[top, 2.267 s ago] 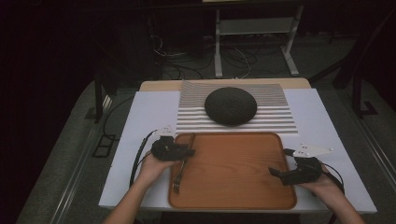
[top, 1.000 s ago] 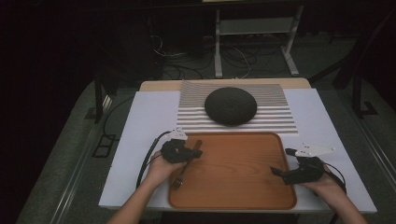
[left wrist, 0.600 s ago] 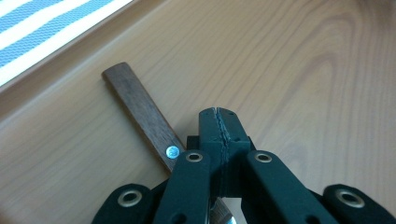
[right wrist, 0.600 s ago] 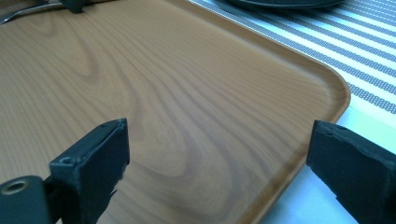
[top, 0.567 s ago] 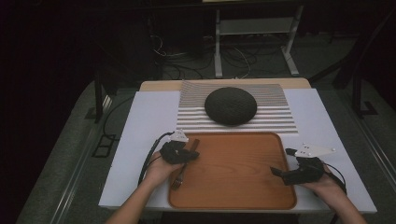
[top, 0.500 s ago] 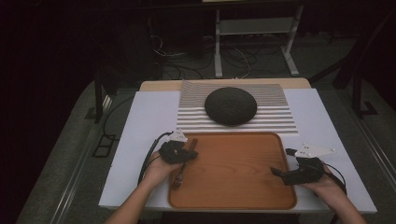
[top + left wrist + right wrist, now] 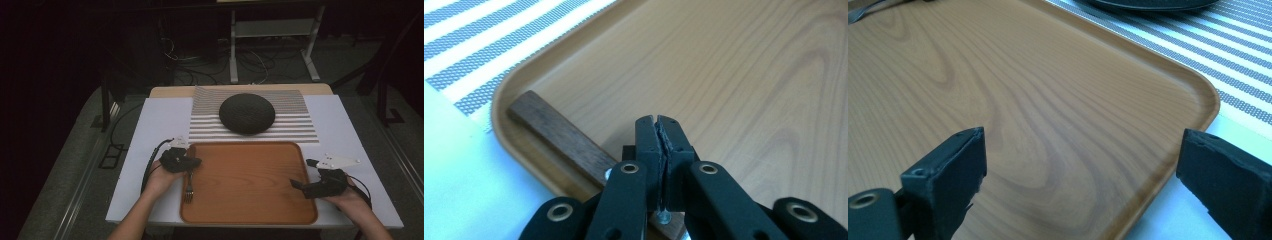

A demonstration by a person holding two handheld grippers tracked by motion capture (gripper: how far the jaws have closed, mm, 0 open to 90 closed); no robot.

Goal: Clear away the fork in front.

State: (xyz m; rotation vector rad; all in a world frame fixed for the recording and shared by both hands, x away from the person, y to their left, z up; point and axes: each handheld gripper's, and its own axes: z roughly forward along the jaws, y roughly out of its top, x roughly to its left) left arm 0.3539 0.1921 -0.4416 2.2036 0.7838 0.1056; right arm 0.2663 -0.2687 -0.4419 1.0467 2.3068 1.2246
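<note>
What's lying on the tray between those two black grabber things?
Only bare wood of the tray, seen in the high view; the fork lies under the left gripper, not toward the right gripper.

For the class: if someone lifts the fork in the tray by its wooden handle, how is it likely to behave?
The fork would probably stay stiff, since it looks like metal tines on a solid wooden handle. Held at the handle's end, it may droop tines-first. Lying flat along the tray's left rim, it seems unlikely to roll, though it could slide on the smooth surface.
</note>
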